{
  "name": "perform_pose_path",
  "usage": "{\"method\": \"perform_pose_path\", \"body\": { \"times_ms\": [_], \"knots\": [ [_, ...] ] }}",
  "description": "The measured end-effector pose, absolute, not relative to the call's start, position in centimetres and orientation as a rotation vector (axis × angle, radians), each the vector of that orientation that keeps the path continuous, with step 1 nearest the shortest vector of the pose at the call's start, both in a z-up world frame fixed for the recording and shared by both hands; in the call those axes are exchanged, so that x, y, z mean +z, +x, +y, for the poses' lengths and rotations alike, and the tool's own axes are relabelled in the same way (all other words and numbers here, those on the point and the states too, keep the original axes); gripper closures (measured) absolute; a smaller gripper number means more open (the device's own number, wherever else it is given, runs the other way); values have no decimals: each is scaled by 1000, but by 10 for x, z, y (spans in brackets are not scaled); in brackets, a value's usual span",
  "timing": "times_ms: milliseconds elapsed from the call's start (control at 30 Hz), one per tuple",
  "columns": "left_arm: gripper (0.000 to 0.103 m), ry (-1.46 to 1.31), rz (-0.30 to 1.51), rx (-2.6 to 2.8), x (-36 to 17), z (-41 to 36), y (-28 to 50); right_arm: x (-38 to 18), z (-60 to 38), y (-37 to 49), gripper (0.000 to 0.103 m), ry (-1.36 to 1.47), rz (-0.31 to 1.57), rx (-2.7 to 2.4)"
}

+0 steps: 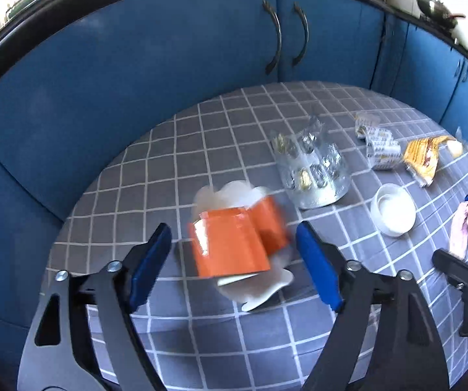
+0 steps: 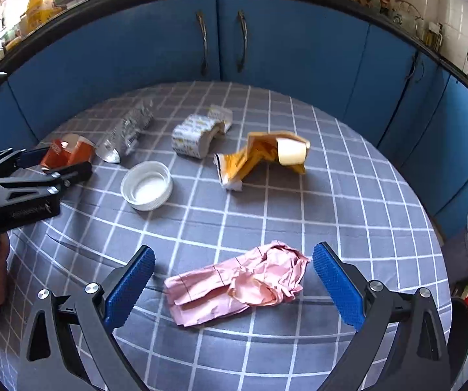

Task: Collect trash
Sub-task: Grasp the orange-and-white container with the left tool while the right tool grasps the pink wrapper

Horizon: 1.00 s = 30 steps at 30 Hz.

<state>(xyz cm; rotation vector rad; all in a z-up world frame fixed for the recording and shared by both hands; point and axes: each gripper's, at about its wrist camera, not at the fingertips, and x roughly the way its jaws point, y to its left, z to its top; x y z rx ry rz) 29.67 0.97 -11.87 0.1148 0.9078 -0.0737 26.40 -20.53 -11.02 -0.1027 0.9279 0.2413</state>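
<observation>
— How far along was the trash collecting?
— Barely begun. The left tongs [image 1: 234, 260] stood spread around the orange packet [image 1: 237, 241], the right tongs [image 2: 234, 280] spread around the pink wrapper [image 2: 237, 286]; everything still littered the desk [image 2: 347, 195].

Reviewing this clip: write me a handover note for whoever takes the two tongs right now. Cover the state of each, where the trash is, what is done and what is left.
Left tongs: open, straddling the orange foil packet lying on a white tissue; pads not touching it.
Right tongs: open, on either side of the crumpled pink paper wrapper; no contact.
On the grey checked tablecloth: clear plastic blister tray, white round lid, white printed wrapper, yellow snack wrapper.
Done: nothing collected that I can see; no bin in view.
Left: close on both pieces, then gather the rest.
</observation>
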Motion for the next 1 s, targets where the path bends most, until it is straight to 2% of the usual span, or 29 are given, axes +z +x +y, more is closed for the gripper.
{"method": "perform_pose_path", "body": {
  "times_ms": [100,167,233,367,433,533,1000],
  "knots": [
    [40,114,903,-85,-119,10,296,-108,-205,262,9,-112,914,244],
    [48,117,900,-92,-119,9,296,-108,-203,258,18,-128,916,256],
    [52,126,895,-97,-118,7,292,-106,-203,254,39,-115,906,273],
    [58,116,894,-104,-116,8,283,-100,-202,245,54,-128,882,281],
    [61,108,888,-101,-114,10,277,-95,-205,240,72,-133,866,274],
    [62,112,878,-94,-110,10,268,-90,-209,234,86,-131,869,282],
    [63,172,812,-131,-79,-23,215,-69,-226,186,86,-143,836,276]
  ]
}}
